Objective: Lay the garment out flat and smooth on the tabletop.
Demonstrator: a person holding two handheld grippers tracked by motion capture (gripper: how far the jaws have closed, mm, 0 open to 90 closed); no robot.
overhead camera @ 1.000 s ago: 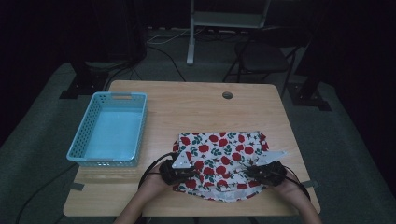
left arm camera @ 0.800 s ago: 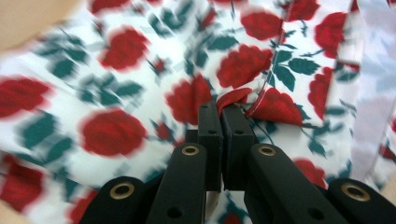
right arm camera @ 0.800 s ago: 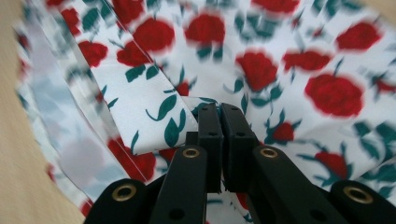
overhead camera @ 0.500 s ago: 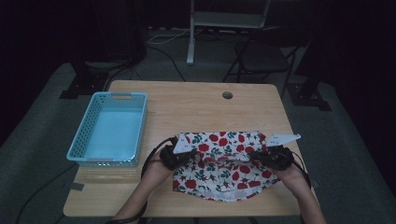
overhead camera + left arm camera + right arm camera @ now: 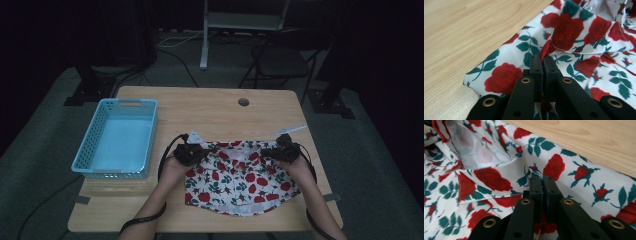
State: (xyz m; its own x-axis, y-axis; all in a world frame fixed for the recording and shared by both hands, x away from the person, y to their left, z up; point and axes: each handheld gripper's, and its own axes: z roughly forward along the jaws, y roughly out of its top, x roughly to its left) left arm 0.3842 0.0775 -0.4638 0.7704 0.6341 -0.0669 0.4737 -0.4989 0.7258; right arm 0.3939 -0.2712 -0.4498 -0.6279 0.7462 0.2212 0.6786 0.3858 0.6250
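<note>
While both grippers, left (image 5: pixel 192 151) and right (image 5: pixel 280 150), pinched the rose-print cloth's (image 5: pixel 240 185) far edge tightly, bare table (image 5: pixel 210 107) lay beyond.

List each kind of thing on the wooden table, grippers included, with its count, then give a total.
Light blue perforated plastic basket: 1
White cloth printed with red roses and green leaves: 1
Black two-jaw grippers, the left gripper and the right gripper, each shut on the cloth: 2
Total: 4
</note>
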